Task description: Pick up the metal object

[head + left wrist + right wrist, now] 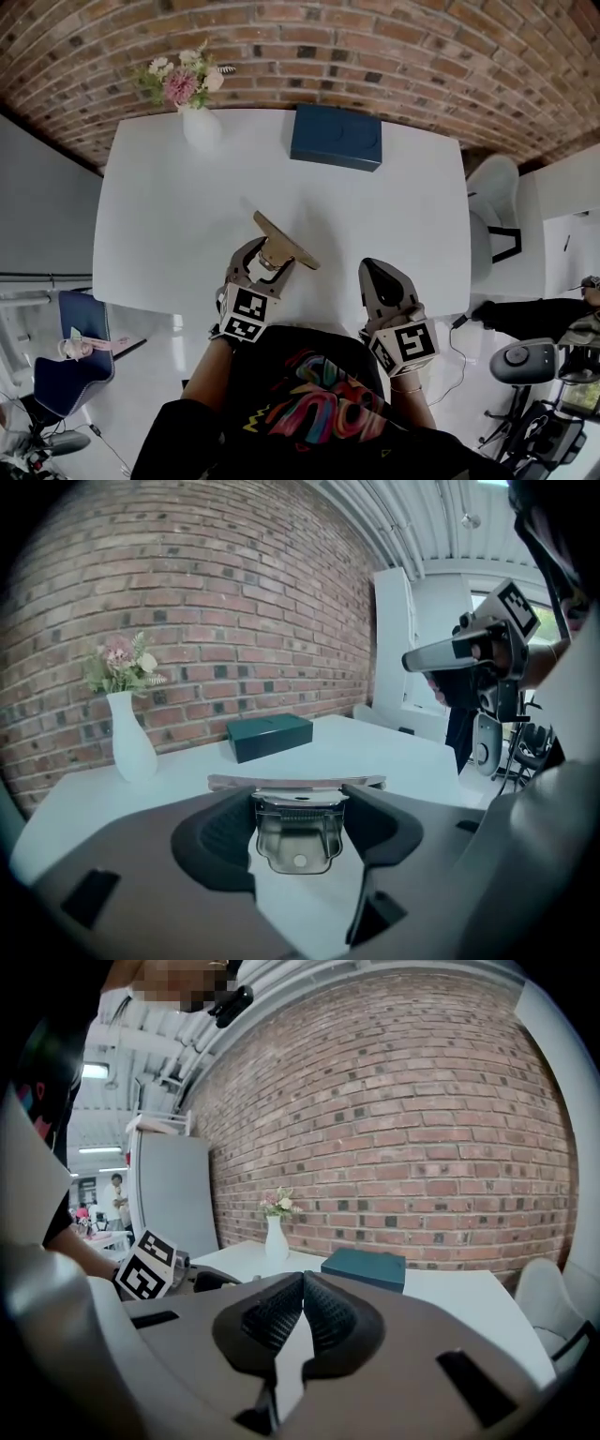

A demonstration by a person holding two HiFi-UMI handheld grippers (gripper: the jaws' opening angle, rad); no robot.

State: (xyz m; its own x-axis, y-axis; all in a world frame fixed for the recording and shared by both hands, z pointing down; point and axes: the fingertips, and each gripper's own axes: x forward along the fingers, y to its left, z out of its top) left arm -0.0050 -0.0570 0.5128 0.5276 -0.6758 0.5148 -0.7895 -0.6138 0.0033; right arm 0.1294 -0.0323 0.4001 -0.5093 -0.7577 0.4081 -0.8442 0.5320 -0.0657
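Note:
The metal object is a brass-coloured clip with a flat bar across its top, near the front middle of the white table. My left gripper is shut on it. In the left gripper view the clip's shiny body sits between the two dark pads, which press on its sides, and the bar lies across above them. I cannot tell whether the clip is clear of the table. My right gripper hovers by the front edge, shut and empty, its ribbed pads meeting at the tips.
A white vase of flowers stands at the back left of the table, and a dark teal box lies at the back middle. A brick wall runs behind. A white chair is at the right, a blue chair at the lower left.

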